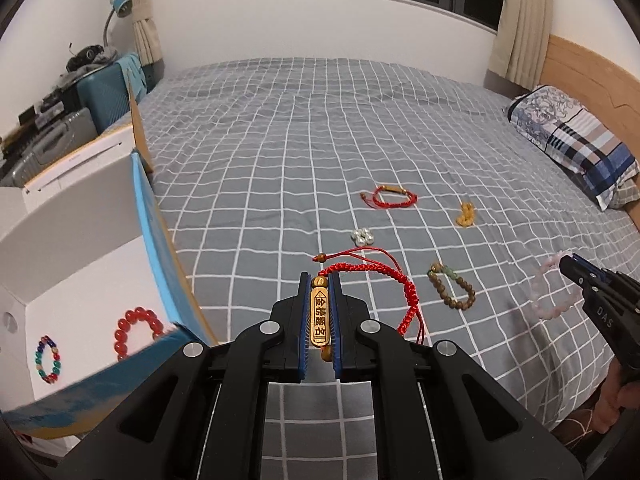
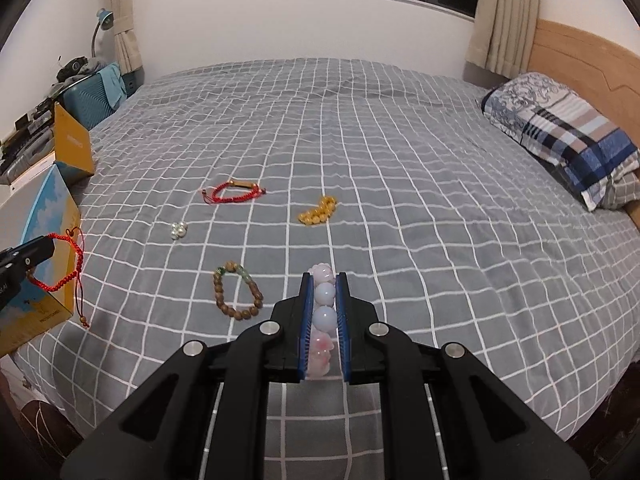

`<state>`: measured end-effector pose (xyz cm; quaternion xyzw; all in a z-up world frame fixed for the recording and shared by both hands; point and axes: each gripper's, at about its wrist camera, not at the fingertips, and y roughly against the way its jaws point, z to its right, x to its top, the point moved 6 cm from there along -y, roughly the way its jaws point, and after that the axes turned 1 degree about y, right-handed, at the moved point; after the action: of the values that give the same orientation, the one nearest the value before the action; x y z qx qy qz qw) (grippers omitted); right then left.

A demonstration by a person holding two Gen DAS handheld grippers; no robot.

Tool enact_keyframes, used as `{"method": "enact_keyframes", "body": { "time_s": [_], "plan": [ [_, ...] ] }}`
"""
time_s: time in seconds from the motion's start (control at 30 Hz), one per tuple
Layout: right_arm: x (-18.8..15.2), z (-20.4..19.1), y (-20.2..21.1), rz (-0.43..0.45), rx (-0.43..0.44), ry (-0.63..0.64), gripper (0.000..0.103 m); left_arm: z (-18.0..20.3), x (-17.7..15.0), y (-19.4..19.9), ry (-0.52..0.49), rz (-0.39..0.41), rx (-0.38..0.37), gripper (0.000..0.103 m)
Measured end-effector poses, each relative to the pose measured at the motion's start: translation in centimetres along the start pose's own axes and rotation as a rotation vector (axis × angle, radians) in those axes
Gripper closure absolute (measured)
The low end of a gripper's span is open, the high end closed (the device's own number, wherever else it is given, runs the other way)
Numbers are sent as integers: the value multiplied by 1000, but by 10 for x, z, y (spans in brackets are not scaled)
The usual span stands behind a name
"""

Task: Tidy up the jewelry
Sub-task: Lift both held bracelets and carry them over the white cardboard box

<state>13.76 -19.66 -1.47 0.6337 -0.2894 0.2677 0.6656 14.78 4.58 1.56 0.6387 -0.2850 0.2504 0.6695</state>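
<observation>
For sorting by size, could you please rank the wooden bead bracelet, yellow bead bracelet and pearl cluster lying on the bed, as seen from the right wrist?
1. Wooden bead bracelet, though it lies nearest the camera.
2. Yellow bead bracelet, bunched up and farther off, so unsure.
3. Pearl cluster, clearly smallest.

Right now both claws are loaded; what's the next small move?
Probably carry the left claw, shut on the red cord bracelet, left over the open white box, where a red bead bracelet and a multicoloured bracelet already lie.
</observation>
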Motion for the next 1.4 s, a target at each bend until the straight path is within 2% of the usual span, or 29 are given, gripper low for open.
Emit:
{"method": "enact_keyframes", "body": {
  "time_s": [0.37,0.67,1.0,1.4],
  "plan": [
    [44,-36,18,45,8,59,92,-22,22,22,15,40,19,95],
    [75,-93,36,91,53,106,92,-75,32,49,71,72,67,95],
    [98,-189,55,133,149,177,93,-156,29,78,150,85,158,95],
    [90,-316,77,157,315,260,93,-246,0,93,241,48,264,95]
  ]
}}
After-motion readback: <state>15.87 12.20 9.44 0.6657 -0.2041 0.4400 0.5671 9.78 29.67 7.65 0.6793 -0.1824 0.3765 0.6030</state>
